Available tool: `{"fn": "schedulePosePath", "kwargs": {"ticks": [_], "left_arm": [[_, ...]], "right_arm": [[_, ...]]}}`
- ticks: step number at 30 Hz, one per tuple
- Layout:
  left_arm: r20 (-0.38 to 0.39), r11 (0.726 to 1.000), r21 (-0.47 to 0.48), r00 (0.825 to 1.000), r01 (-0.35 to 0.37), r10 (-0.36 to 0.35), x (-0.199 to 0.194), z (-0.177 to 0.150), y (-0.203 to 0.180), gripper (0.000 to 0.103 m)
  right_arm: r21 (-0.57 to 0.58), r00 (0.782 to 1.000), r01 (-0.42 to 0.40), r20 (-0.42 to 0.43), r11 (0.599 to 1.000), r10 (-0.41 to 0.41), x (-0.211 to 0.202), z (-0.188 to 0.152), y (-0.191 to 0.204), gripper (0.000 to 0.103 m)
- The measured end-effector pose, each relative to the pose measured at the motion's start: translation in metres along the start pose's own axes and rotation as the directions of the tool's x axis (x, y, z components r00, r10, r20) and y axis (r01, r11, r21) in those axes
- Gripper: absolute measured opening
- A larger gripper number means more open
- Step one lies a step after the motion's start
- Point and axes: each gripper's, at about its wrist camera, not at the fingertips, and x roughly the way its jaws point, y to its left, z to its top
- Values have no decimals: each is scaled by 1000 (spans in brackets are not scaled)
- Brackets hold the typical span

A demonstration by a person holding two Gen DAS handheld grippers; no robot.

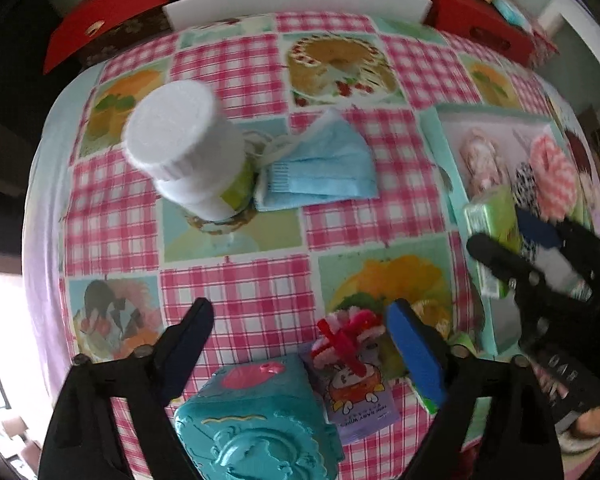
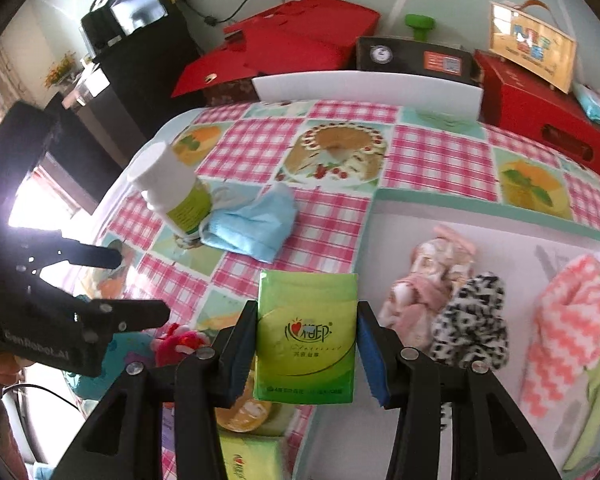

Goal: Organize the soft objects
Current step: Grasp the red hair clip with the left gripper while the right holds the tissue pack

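Left wrist view
Left gripper: its jaws stand spread with nothing pinched, pointing down at the checked tablecloth, apparently lining up a pick.
Pom-pom clip: a red and pink fuzzy piece lying between the spread fingers, close to the blue-padded one; it seems the likeliest next soft item.
Wipes packet: under the clip, nearer the camera, soft-sided and still outside the tray.
Teal case: hard embossed plastic, low between the fingers; judged not a soft thing, so likely to stay put.
Face masks: blue stack well ahead of the gripper, touching the white bottle, not yet sorted.

Right wrist view
Right gripper: pinching a green tissue pack by its two side edges, held upright above the near-left corner of the tray.
Reason for the hold: the side grip keeps the pack flat-faced for setting down in the tray's bare white floor just ahead.
Tray contents: a pink doll, a spotted scrunchie and a zigzag cloth lie to the gripper's right, gathered as the soft group.
Risk: the pack is squashy and could slip or tilt on release.
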Motion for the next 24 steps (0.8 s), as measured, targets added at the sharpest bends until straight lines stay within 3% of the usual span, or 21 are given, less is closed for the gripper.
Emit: {"fn": "schedulePosePath", "kwargs": {"ticks": [10,14,15,18,24], "left_arm": [[-100,990,139,995,-3,17,24,1,-40,74],[-135,980,195,989,-33,61,38,-1,-54,74],[-140,978,204,988,-40,69,41,-1,-58,71],[-162,978,206,984,-36,70,50,-1,-61,51],[-169,982,188,983,-34,66,66,-2,-58,40]], "right_arm": [[25,1000,28,13,999,-28,-14,-3,-20,50],[38,999,29,13,999,-30,-15,-3,-25,50],[39,999,29,14,999,-29,-16,-3,-26,50],[38,999,27,17,999,-28,-17,-2,-27,50],[48,1000,25,17,999,-26,-18,-2,-31,50]]}}
